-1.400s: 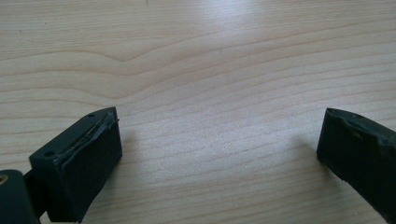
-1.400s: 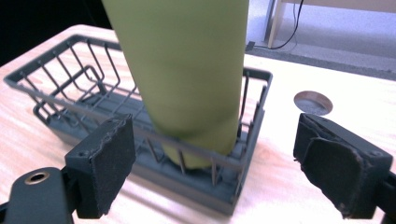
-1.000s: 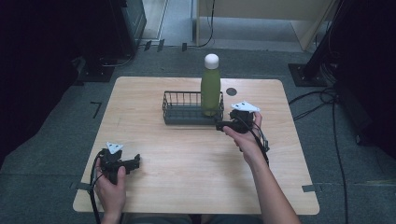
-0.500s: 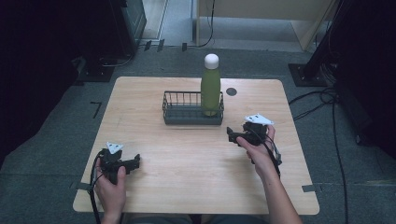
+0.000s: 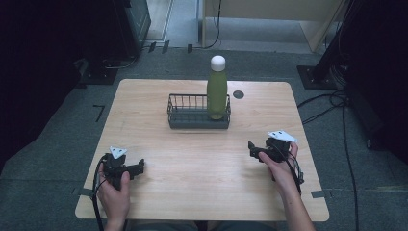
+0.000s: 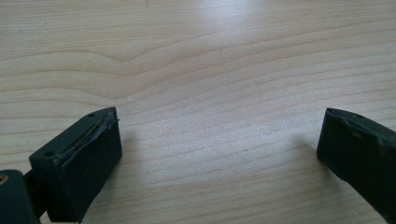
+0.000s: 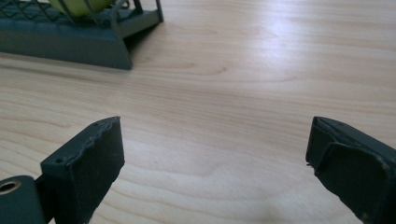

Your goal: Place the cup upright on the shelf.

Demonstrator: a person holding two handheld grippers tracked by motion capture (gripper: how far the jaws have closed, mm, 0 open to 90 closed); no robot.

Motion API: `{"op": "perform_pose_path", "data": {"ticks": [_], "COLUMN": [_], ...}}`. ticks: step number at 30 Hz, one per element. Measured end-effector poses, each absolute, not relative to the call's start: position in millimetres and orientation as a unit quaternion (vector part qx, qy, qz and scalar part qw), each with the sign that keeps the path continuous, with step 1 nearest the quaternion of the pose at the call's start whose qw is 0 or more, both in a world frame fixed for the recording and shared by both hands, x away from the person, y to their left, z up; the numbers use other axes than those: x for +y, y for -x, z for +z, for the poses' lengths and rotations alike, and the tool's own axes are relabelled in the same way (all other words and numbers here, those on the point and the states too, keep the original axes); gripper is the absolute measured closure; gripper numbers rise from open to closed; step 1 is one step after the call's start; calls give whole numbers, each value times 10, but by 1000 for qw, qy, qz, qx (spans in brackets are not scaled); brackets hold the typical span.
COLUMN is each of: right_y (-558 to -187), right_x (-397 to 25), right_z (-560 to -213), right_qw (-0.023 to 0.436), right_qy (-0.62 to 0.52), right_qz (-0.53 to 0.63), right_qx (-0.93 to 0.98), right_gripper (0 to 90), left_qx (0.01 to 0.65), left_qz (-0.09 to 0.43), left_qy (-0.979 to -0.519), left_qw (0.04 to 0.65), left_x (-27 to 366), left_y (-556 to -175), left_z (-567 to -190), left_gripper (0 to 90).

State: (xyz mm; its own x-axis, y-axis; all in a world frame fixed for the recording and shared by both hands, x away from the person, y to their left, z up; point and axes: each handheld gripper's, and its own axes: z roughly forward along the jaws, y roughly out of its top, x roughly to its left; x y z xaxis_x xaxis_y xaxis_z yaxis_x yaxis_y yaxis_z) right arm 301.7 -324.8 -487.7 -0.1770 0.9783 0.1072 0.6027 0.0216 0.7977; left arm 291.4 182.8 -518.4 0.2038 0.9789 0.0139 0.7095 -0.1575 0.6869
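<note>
The tall green bottle with a white cap (image 5: pixel 217 86) stands in the dark wire basket (image 5: pixel 192 117), well beyond the spread, empty jaws of the right gripper (image 5: pixel 254 149). The left gripper (image 5: pixel 138 167) likewise gapes over bare wooden table (image 5: pixel 202 163); the right gripper view catches the basket's corner (image 7: pixel 116 32).

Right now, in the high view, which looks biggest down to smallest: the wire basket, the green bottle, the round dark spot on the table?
1. Wire basket, the widest.
2. Green bottle; it stands tall toward the camera, so this gap is unsure.
3. Round dark spot, clearly smallest.
</note>
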Motion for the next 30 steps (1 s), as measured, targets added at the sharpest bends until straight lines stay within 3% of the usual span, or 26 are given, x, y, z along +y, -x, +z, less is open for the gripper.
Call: {"op": "perform_pose_path", "data": {"ticks": [30], "right_y": [-2394], "right_x": [-4038], "right_z": [-5205], "right_qw": [267], "right_qy": [-648], "right_qz": [312], "right_qx": [641], "right_gripper": [43], "left_qx": [584], "left_qz": [239], "left_qy": [-723], "left_qw": [283], "left_x": [1829], "left_y": [-2914], "left_z": [-5185], "left_gripper": [5]}}
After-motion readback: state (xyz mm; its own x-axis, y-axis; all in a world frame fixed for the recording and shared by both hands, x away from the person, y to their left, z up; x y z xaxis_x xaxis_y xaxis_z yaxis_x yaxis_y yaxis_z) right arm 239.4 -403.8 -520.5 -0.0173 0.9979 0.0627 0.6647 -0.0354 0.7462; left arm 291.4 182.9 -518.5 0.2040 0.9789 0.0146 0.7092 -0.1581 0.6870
